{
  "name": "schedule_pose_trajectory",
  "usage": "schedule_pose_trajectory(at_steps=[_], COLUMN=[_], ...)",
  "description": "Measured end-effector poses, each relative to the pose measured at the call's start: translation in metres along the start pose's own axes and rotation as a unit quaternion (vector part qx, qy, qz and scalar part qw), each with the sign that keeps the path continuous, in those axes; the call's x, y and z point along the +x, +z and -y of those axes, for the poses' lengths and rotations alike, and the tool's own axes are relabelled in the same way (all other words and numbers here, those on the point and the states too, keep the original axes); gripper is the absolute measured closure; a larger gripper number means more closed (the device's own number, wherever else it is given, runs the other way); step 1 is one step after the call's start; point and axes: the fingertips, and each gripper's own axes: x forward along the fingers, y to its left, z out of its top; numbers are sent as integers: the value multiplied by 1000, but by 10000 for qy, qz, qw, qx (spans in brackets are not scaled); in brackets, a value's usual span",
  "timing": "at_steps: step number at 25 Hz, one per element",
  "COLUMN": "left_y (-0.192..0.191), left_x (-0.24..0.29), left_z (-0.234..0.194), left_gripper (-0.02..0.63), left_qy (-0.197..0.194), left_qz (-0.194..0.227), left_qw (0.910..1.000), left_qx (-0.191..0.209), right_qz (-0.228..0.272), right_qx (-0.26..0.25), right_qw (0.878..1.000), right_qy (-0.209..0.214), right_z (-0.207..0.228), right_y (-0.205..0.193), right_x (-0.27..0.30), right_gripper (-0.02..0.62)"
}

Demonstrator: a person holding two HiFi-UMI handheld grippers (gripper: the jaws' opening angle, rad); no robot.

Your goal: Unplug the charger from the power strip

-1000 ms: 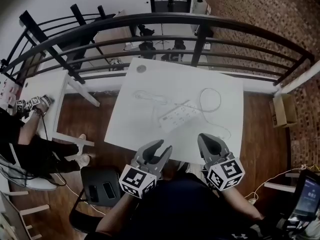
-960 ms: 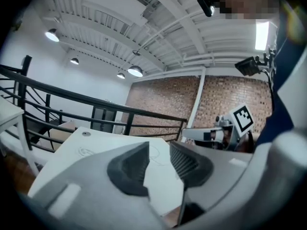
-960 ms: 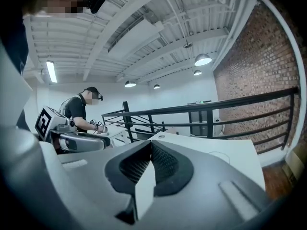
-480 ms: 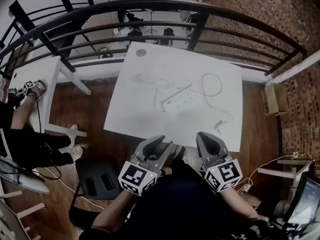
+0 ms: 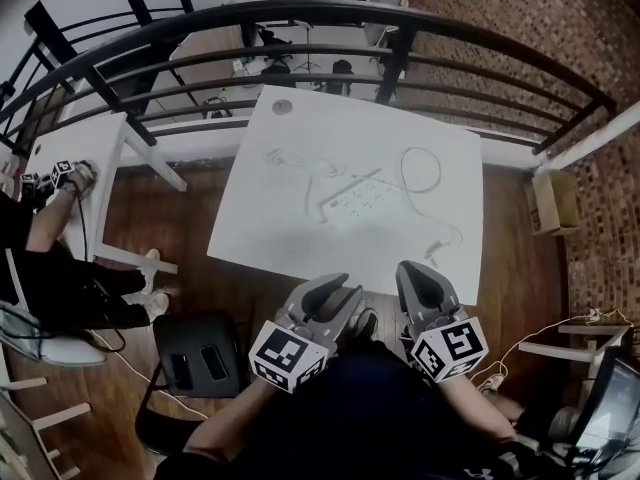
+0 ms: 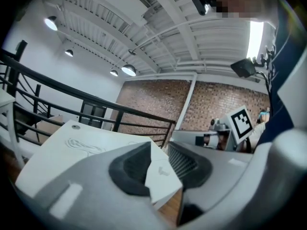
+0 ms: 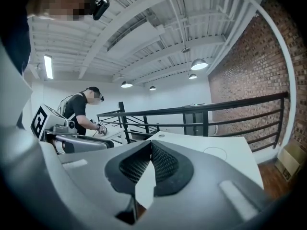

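Observation:
A white power strip [image 5: 362, 201] lies slanted in the middle of the white table [image 5: 290, 238], with thin white cables looping round it. I cannot make out the charger plug on it at this distance. My left gripper [image 5: 338, 290] hangs in front of the table's near edge, well short of the strip. Its jaws are closing with nothing between them; the left gripper view [image 6: 160, 155] shows a narrow gap with only the table [image 6: 57, 152] beyond. My right gripper [image 5: 420, 273] is beside it, shut and empty, its tips meeting in the right gripper view [image 7: 151, 145].
A black metal railing [image 5: 330, 38] curves behind the table. At the left a second person [image 5: 60, 268] works at another white table. A black seat [image 5: 195, 363] stands below left of me, a cardboard box [image 5: 550, 200] to the right.
My left gripper has shifted a little to the right and its jaws have narrowed. The right gripper has drifted slightly and stays shut. The power strip has not moved on the table.

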Motion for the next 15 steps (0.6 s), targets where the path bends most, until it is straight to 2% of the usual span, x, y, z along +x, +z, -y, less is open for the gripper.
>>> schedule_pose_trajectory(at_steps=[6,15], left_y=[9,14], left_x=[23,43], left_z=[15,26], left_gripper=[497,505], left_qy=[192,391], left_qz=[50,-37], left_qw=[9996,9985], left_qx=[188,392], right_qz=[287,392], right_qx=[49,126], right_qw=[9995,9985], right_qy=[153,372], right_z=[22,41], right_y=[12,13], right_x=[-15,-20], right_gripper=[584,584])
